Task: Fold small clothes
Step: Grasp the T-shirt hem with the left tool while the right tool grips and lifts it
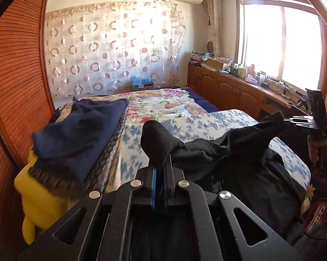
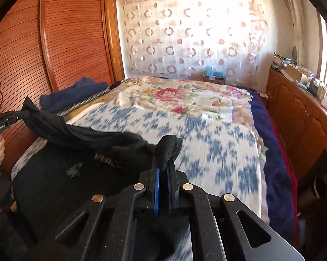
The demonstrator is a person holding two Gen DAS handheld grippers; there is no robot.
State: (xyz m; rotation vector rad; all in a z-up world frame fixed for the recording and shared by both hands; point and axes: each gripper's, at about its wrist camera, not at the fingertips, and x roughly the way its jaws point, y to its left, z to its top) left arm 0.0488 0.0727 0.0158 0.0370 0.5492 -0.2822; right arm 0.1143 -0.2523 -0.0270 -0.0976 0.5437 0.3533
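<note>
A black garment (image 1: 228, 145) hangs stretched between my two grippers above the bed. My left gripper (image 1: 160, 163) is shut on one end of it, the cloth bunched over the fingertips. My right gripper (image 2: 165, 163) is shut on the other end of the black garment (image 2: 93, 137). Each gripper shows in the other's view: the right one at the far right of the left wrist view (image 1: 293, 121), the left one at the far left of the right wrist view (image 2: 20, 114). The garment's lower part drapes onto the bed below.
The bed has a blue-and-white patterned cloth (image 2: 217, 143) and a floral quilt (image 2: 174, 95). A navy cloth (image 1: 76, 134) lies on a stack with a yellow cloth (image 1: 39, 195) at the left. Wooden louvred wardrobe (image 2: 65, 32) at left, wooden cabinets (image 1: 228, 89) at right.
</note>
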